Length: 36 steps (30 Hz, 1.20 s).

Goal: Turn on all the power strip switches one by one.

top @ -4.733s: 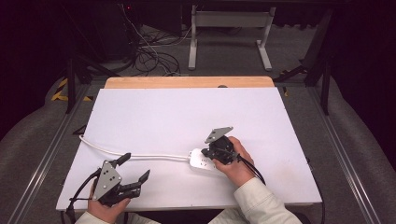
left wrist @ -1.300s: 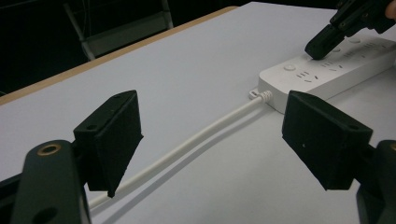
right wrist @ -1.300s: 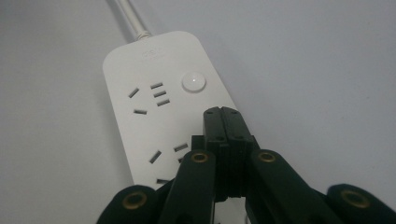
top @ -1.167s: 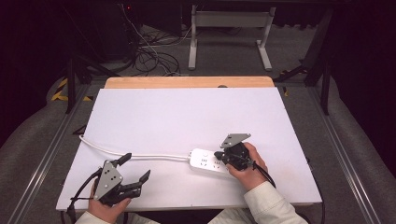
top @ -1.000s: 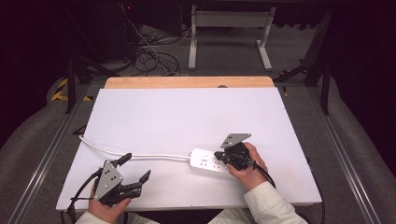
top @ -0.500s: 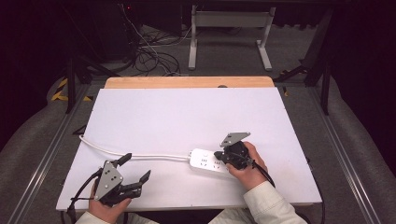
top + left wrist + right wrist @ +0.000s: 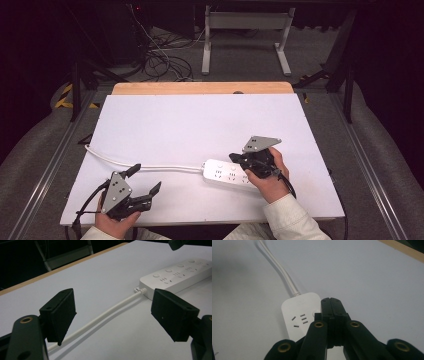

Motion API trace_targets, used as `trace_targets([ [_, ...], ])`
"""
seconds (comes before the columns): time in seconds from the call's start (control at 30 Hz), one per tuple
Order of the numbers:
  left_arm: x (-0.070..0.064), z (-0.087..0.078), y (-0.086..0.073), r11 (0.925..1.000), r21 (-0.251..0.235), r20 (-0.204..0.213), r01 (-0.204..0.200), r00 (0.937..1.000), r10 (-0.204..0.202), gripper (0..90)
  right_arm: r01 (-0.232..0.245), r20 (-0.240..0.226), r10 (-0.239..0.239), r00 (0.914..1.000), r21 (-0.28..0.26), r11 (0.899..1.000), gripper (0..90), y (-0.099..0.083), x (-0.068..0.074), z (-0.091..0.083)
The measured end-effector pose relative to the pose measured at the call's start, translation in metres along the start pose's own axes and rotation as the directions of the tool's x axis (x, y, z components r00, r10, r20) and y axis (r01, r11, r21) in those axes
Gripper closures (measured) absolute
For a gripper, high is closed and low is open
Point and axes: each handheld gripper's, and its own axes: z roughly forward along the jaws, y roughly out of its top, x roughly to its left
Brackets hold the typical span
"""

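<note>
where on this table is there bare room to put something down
The far half of the table, between the wooden back edge and the white cable, is bare. So is the near strip between the left gripper and the person's right sleeve. It is crowded around the power strip, where the right gripper hovers with jaws shut.
</note>
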Motion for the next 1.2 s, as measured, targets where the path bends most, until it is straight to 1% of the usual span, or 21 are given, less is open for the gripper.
trace_targets([
  [0.07,0.000,0.000,0.000,1.0000,-0.001,0.000,-0.001,1.0000,0.001,20.0,0.005,0.000,-0.005,1.0000,0.015,1.000,90.0,-0.003,0.001,0.002],
  [0.13,0.000,0.000,0.000,1.0000,-0.001,0.000,-0.002,1.0000,0.002,20.0,0.007,-0.002,-0.007,1.0000,0.016,1.000,90.0,-0.003,0.001,0.002],
  [0.43,0.000,0.000,0.000,1.0000,-0.002,0.001,-0.001,1.0000,0.001,20.0,0.012,-0.005,-0.012,0.9999,0.000,1.000,90.0,-0.003,0.001,0.001],
  [0.7,0.000,0.000,0.000,1.0000,0.003,0.001,-0.001,1.0000,0.001,20.0,0.033,-0.003,-0.033,0.9995,-0.013,0.999,90.0,-0.001,0.004,-0.002],
  [0.87,0.000,0.000,0.000,1.0000,0.003,0.002,0.001,1.0000,-0.001,20.1,0.042,0.004,-0.042,0.9991,-0.015,0.999,90.0,0.001,0.005,-0.008],
  [0.93,0.000,0.000,0.000,1.0000,0.002,0.002,0.001,1.0000,-0.001,20.1,0.042,0.012,-0.042,0.9991,-0.011,0.999,90.0,-0.001,0.003,-0.013],
  [1.0,0.000,0.000,0.000,1.0000,0.002,0.001,0.001,1.0000,-0.001,20.0,0.041,0.014,-0.041,0.9991,-0.010,0.999,90.0,-0.001,0.003,-0.015],
  [1.07,0.000,0.000,0.000,1.0000,0.002,0.001,0.001,1.0000,-0.001,20.1,0.040,0.024,-0.040,0.9989,-0.008,0.999,90.0,-0.004,0.001,-0.019],
  [1.2,0.000,0.000,0.000,1.0000,0.003,0.001,0.001,1.0000,-0.001,20.1,0.023,0.038,-0.024,0.9990,0.003,1.000,90.0,-0.012,-0.005,-0.026],
])
